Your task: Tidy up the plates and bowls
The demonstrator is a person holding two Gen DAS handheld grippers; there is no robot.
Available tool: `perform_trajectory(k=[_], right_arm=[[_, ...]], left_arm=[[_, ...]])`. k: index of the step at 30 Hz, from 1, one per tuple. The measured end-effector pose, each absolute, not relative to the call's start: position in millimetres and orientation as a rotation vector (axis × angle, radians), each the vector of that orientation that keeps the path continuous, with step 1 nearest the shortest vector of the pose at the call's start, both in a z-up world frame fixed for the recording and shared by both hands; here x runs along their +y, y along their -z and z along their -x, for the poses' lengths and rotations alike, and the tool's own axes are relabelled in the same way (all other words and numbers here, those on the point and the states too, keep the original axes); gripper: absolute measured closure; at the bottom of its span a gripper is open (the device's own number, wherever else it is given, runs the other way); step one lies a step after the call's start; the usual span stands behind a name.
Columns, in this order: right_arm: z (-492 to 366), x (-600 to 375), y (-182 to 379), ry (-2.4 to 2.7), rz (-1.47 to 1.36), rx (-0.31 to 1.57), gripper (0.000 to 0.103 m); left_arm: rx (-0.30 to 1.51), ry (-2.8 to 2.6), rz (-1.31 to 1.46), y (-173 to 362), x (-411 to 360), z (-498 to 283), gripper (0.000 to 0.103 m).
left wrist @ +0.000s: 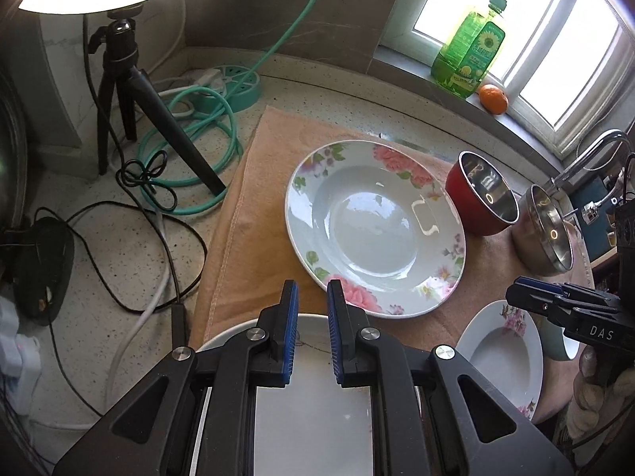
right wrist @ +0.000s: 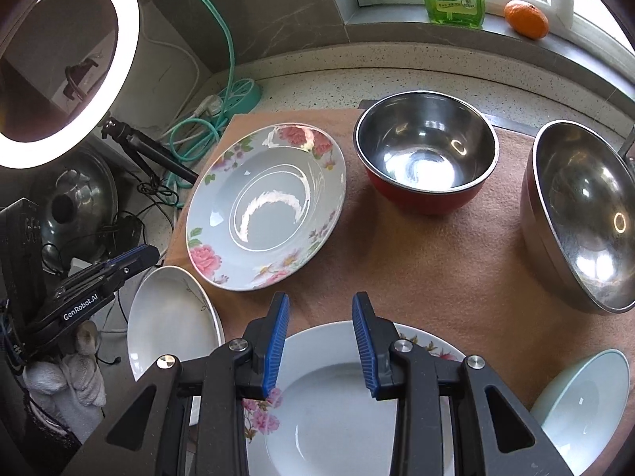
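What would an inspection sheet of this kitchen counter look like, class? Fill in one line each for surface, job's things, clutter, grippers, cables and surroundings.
Surface: speckled counter with a peach towel spread over it.
Job's things: large floral plate, small floral plate, plain white plate, pale green bowl, red steel bowl, tilted steel bowl, all apart on or beside the towel.
Clutter: dish soap bottle and orange on the windowsill.
Grippers: left gripper over the white plate, jaws narrow, nothing between; right gripper over the small floral plate, empty.
Cables: teal cord, black wires, power strip.
Surroundings: ring light, tripod, window, faucet.
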State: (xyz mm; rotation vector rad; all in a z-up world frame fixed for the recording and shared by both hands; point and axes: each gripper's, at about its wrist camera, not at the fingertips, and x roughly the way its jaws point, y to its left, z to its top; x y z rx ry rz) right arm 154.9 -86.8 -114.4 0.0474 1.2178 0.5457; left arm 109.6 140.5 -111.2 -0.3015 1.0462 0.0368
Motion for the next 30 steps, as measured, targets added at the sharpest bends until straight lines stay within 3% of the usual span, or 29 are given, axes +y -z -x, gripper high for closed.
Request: perform_trajectory(k=[30], right_arm=[[-201, -63, 151, -0.436, -0.127, 1.237, 0.092]], left_arm=[[1.079, -0.007, 0.267, 142, 166, -191, 0.090]])
